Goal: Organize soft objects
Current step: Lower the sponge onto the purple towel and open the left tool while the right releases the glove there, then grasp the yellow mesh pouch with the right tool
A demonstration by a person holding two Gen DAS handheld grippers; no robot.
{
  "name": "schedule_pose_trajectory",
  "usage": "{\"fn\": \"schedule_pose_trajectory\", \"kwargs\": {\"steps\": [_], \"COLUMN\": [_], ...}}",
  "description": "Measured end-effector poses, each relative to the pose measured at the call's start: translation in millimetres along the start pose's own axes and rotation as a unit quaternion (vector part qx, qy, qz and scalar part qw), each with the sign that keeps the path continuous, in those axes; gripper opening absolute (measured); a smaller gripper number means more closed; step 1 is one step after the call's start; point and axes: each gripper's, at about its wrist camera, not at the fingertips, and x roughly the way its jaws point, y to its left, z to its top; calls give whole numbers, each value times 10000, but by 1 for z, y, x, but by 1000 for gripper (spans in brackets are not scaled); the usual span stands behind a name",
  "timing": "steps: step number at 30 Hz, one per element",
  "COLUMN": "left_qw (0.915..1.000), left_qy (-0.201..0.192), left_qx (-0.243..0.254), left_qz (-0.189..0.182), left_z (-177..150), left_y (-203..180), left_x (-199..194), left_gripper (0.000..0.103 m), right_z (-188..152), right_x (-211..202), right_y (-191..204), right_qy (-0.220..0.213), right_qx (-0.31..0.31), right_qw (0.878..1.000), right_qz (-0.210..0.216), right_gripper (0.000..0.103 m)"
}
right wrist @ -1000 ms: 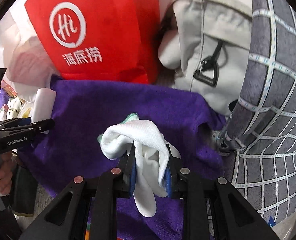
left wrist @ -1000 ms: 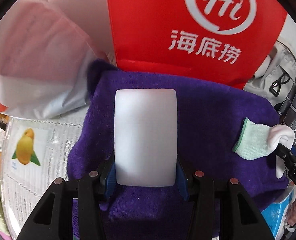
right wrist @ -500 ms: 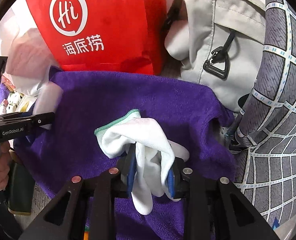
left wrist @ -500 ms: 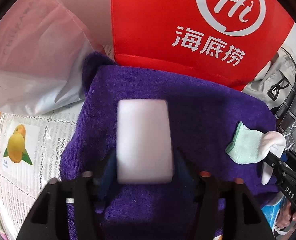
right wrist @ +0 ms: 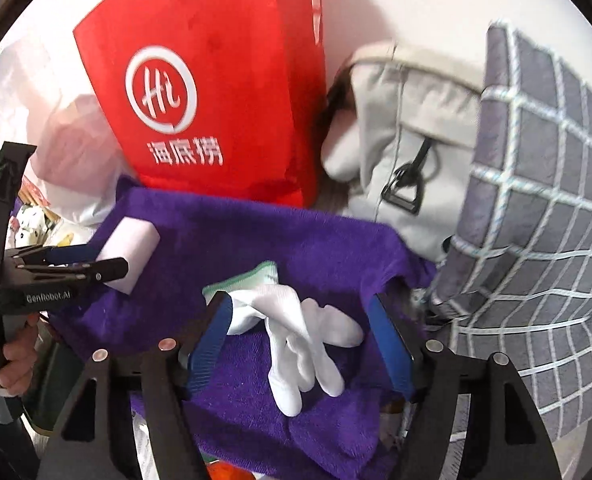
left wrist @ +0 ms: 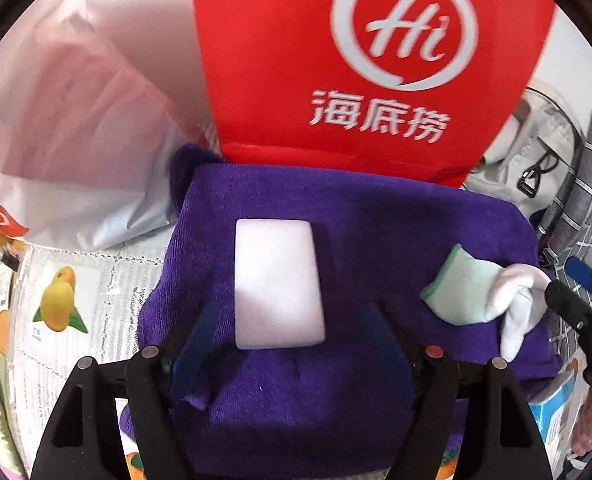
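Where both clamped before, left gripper (left wrist: 286, 336) released sponge (left wrist: 277, 283), right gripper (right wrist: 302, 346) released glove (right wrist: 292, 332); jaws just opened.

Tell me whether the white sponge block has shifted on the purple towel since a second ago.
Cannot tell. The white sponge block lies on the purple towel, freed as the left tongs have just been opening and drew back.

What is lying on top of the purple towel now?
On the purple towel lie a white sponge block and a white glove. What the towel covers underneath cannot be seen.
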Motion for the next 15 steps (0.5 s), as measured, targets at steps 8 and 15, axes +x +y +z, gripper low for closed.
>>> {"fn": "schedule_pose_trajectory", "kwargs": {"steps": [8, 15], "left_qw": [9997, 9994], "left_qy": [-135, -342], "left_qx": [182, 48], "left_qz": [-86, -11], "left_z": [-32, -82], "left_y": [-9, 3], "left_x": [-58, -122], "left_gripper": [77, 77], "right_z": [-11, -47], "right_x": [-47, -91], "right_y": [10, 44], "right_qy": [-200, -136], "right_qx": [72, -62], "right_qw": [9997, 9999], "right_qz": [73, -13], "right_gripper": [70, 70]}}
